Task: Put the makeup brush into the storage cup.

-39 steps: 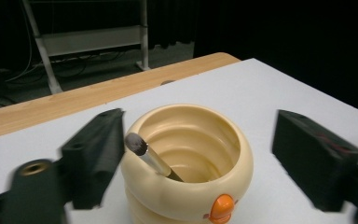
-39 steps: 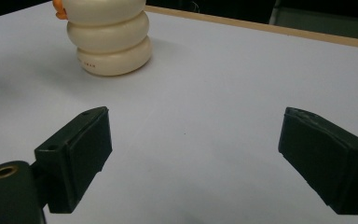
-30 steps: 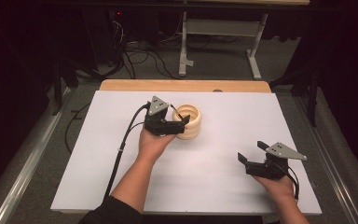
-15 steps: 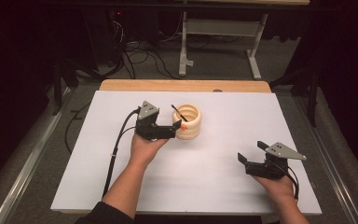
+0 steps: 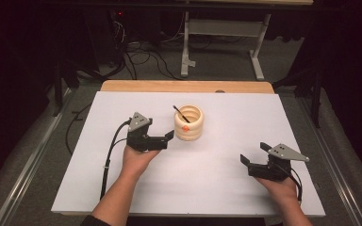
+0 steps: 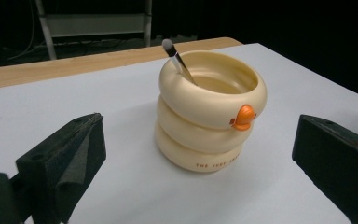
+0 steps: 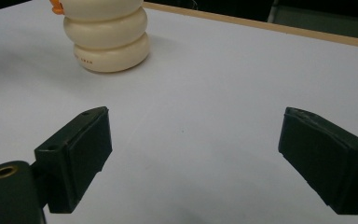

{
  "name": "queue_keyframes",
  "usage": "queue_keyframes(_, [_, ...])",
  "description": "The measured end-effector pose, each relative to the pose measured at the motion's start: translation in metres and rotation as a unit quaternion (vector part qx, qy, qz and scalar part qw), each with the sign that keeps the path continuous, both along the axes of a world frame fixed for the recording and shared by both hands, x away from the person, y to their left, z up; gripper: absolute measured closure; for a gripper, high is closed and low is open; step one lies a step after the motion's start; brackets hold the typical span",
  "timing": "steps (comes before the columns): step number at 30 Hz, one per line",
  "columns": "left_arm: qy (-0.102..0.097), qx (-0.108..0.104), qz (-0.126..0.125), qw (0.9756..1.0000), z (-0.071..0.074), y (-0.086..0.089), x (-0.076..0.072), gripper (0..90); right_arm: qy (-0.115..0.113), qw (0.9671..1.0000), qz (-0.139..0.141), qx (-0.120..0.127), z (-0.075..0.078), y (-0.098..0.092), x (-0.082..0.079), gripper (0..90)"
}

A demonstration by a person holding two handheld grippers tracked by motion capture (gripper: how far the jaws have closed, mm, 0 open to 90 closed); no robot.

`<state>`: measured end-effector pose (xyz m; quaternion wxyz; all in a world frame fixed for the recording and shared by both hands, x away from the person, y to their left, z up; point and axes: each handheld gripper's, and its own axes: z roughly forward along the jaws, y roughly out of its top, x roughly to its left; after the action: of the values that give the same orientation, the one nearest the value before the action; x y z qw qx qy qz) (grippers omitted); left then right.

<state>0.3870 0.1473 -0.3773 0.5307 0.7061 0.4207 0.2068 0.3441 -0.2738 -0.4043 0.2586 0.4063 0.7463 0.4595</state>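
High view shows my left gripper (image 5: 168, 137) just beside the cream, three-ringed plastic pot (image 5: 188, 123), on its left, jaws spread and gripping nothing. That pot stands upright near the middle of the white table top (image 5: 217, 188), with a small orange beak-like knob (image 5: 186, 130) on the side facing me. A thin dark-handled brush (image 5: 181, 113) leans inside it, its tip poking up over the far-left rim.

From the left gripper view, the pot (image 6: 209, 116) sits between my two black jaws but farther out, clear of both pads, and the brush (image 6: 178, 59) rests against the inner wall. My right gripper (image 5: 250, 162) lies low on the table well apart to the right, jaws also released and empty; in its own view the pot (image 7: 108, 35) is off in the far left corner.

I judge the brush is in the pot and my left hand is free of it, so the placing step looks finished. If I must lift the pot next, I need to push forward until the pads flank the rings, then close level, taking care not to knock it over or tip the brush out.
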Motion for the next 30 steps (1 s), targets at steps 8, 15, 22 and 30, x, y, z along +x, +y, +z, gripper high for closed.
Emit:
queue_keyframes(8, [-0.007,-0.001,0.009,0.9999,-0.001,0.017,-0.016,3.2,0.001,1.0,-0.001,0.0,0.0,0.0,0.0,11.1])
queue_keyframes(15, [-0.007,0.002,0.009,0.9999,-0.003,0.031,-0.033,3.1,0.002,1.0,-0.002,0.001,0.0,0.0,-0.001,11.1])
queue_keyframes(22, [0.0,0.021,0.015,0.9997,-0.013,0.043,-0.05,3.1,0.002,1.0,-0.002,0.003,0.0,0.0,-0.001,11.1])
queue_keyframes(30, [-0.014,0.02,0.028,0.9993,-0.022,0.058,-0.068,3.1,-0.005,1.0,0.001,0.004,0.001,0.001,-0.002,11.0])
